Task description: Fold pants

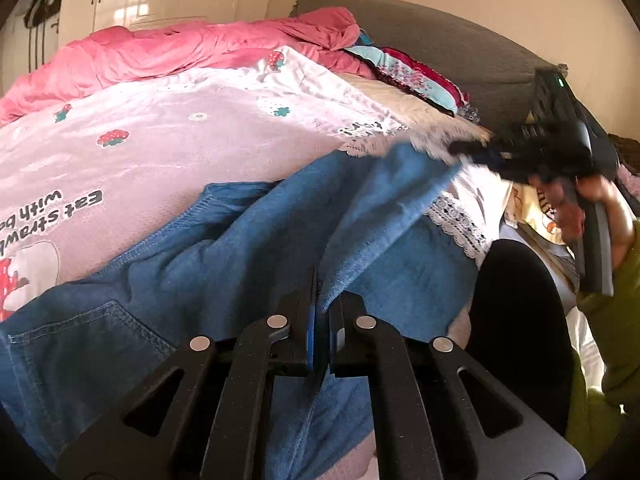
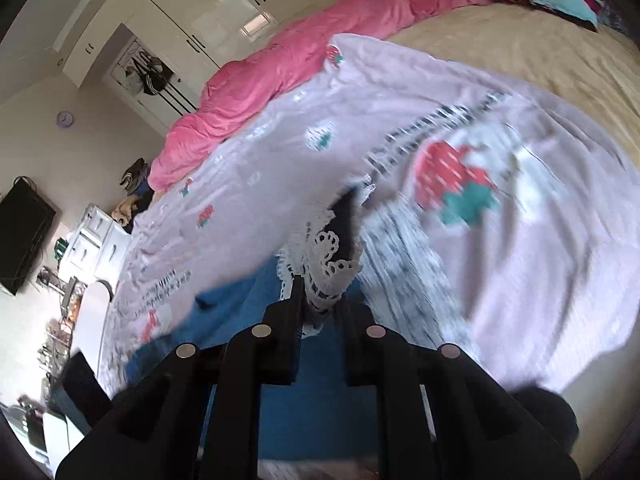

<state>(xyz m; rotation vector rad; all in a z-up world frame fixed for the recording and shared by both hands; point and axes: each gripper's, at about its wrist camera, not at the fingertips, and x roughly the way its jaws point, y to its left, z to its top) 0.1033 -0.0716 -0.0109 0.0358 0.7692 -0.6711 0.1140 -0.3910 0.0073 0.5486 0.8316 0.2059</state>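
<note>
Step in hand, by my reading: carrying one edge of the pants [image 1: 224, 248] across for a fold.

Left tool [image 1: 319, 312]: together, clamped on a denim fold rising just ahead of it.

Right tool [image 2: 320, 292]: clamped on lace trim and, it seems, the blue edge beneath; blurred.

Pants lie on the pink blanket [image 1: 160, 128] on the bed, under both tools.

Next: lay edge on edge, keeping both grips firm.

Count: one pants, two tools, one blanket.

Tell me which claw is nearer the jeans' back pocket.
Left. The left claw is shut on a fold of the jeans just beside the back pocket. The right claw grips the jeans' lace-trimmed hem, far across the bed.
</note>
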